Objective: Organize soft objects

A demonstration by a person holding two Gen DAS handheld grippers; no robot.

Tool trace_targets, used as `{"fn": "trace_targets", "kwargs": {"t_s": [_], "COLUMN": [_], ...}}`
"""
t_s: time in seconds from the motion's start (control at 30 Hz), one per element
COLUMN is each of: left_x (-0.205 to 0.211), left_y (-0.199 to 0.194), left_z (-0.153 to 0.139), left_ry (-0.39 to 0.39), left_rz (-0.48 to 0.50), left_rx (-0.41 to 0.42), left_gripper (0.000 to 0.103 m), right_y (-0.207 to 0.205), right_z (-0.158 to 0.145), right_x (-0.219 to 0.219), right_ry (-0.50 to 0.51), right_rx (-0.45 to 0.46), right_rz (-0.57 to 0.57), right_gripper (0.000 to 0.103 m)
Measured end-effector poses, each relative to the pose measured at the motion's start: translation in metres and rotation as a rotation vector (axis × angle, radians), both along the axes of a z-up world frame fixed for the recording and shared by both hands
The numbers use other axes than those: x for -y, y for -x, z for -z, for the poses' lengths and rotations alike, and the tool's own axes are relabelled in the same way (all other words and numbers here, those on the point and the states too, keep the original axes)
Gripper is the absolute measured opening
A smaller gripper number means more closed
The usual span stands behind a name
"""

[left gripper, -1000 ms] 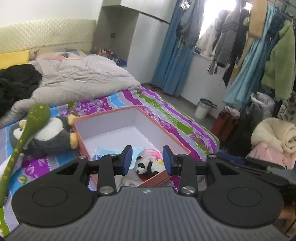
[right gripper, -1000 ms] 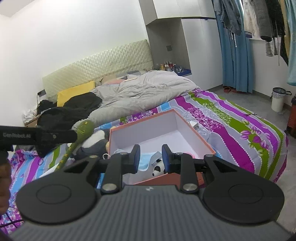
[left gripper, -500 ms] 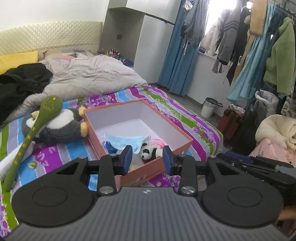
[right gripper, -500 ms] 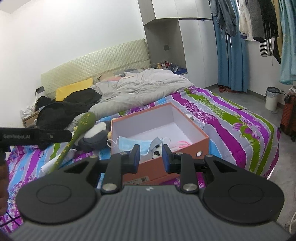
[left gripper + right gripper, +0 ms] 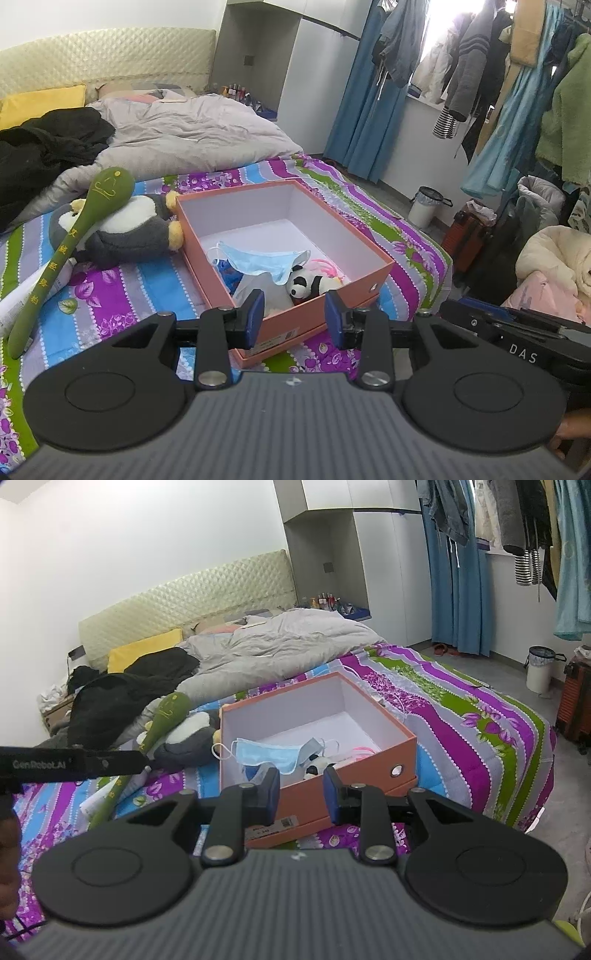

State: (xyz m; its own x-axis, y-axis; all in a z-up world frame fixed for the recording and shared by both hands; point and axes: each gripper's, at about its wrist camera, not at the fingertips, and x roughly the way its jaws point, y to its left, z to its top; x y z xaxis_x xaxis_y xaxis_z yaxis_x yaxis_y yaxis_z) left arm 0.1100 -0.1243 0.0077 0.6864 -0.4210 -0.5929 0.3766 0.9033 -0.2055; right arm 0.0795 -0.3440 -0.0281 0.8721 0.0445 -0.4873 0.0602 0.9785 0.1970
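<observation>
"GenRobot.AI" shows on the left gripper (image 5: 293,314), "DAS" on the right gripper (image 5: 301,788). Both sets of fingers apart, empty. The box (image 5: 314,317) label's unreadable, the panda (image 5: 304,284) half-buried.

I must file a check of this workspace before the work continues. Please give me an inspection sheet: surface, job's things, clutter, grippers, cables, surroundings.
Surface: bed with a striped floral sheet.
Job's things: open orange box holding a blue face mask, a small panda plush and something pink. The penguin plush lies outside, against the box's left wall, with a green long-handled massage hammer across it.
Clutter: grey duvet, black clothes, yellow pillow.
Grippers: left gripper and right gripper both open, empty, short of the box.
Cables: nothing seen.
Surroundings: hanging clothes, blue curtain, white bin, wardrobe.
</observation>
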Motion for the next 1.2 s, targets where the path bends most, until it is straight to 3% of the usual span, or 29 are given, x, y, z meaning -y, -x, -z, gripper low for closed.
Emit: {"fn": "trace_targets", "kwargs": {"t_s": [0.23, 0.27, 0.3, 0.37, 0.43, 0.47, 0.63, 0.7, 1.2], "left_x": [0.0, 0.0, 0.0, -0.002, -0.004, -0.005, -0.001, 0.0, 0.0], "left_y": [-0.006, -0.007, -0.008, -0.011, -0.011, -0.012, -0.013, -0.014, -0.017], "left_z": [0.002, 0.003, 0.003, 0.004, 0.003, 0.003, 0.003, 0.003, 0.005], "left_ry": [0.001, 0.001, -0.002, -0.011, -0.014, -0.012, -0.035, -0.039, -0.065], "left_rz": [-0.006, -0.01, -0.016, -0.034, -0.044, -0.044, -0.039, -0.037, -0.062], "left_rx": [-0.002, -0.008, -0.013, -0.009, 0.002, 0.001, 0.003, 0.0, -0.007], "left_gripper": [0.041, 0.048, 0.063, 0.082, 0.09, 0.091, 0.099, 0.1, 0.101], "right_y": [0.001, 0.001, 0.001, -0.002, -0.002, -0.002, -0.003, -0.004, -0.006], "right_z": [0.002, 0.001, 0.0, -0.001, -0.001, -0.001, 0.004, 0.004, 0.008], "right_x": [0.003, 0.004, 0.006, 0.01, 0.013, 0.014, 0.017, 0.017, 0.019], "right_ry": [0.018, 0.023, 0.028, 0.037, 0.042, 0.044, 0.023, 0.027, 0.029], "right_rx": [0.01, 0.02, 0.023, 0.012, 0.016, 0.019, 0.002, -0.002, -0.024], "right_rz": [0.025, 0.025, 0.028, 0.043, 0.053, 0.058, 0.064, 0.07, 0.077], "right_gripper": [0.03, 0.031, 0.036, 0.055, 0.082, 0.086, 0.088, 0.097, 0.097]}}
